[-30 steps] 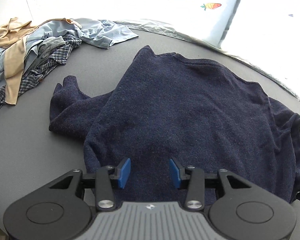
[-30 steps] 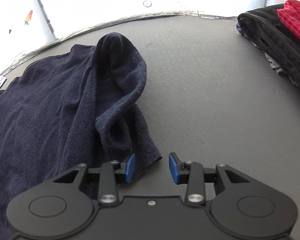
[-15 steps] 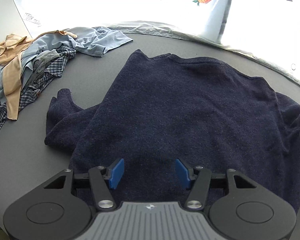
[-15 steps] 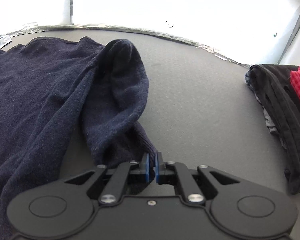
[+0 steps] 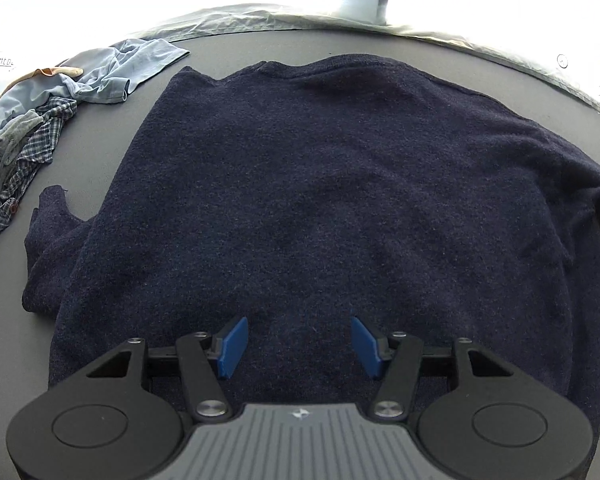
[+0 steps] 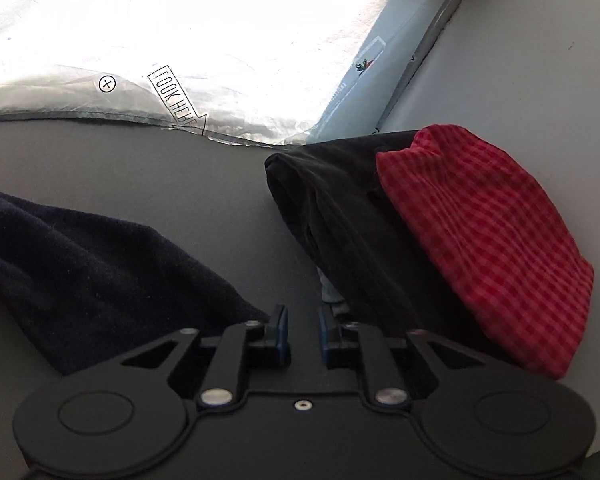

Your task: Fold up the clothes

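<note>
Left wrist view, left to right: pile of unfolded clothes [image 5: 40, 120] at the far left edge of the counter [image 5: 4, 320], then the navy sweater [image 5: 332, 200] spread flat across the middle. Its left sleeve [image 5: 48, 248] is bunched beside the body. Left tool [image 5: 298, 346] hangs over the near hem, blue pads well apart, nothing between them. It has dropped closer to the sweater over the last second and its gap has widened, then held.

Right wrist view: right sleeve [image 6: 112, 272] now lies stretched out to the left, its end beside the left pad, not between the pads. Right tool [image 6: 303, 334] is reopening; narrow gap, empty as far as I can tell, though the housing hides the low part. Half a second ago it was pinched shut at that sleeve's cuff; it has since swung right. Black garment [image 6: 340, 216] and red checked cloth [image 6: 488, 240] sit stacked just right of it.

Read: sleeve pulled straight and let go, so the sweater is nearly laid out. Left sleeve is not yet straightened; no fold made yet.
</note>
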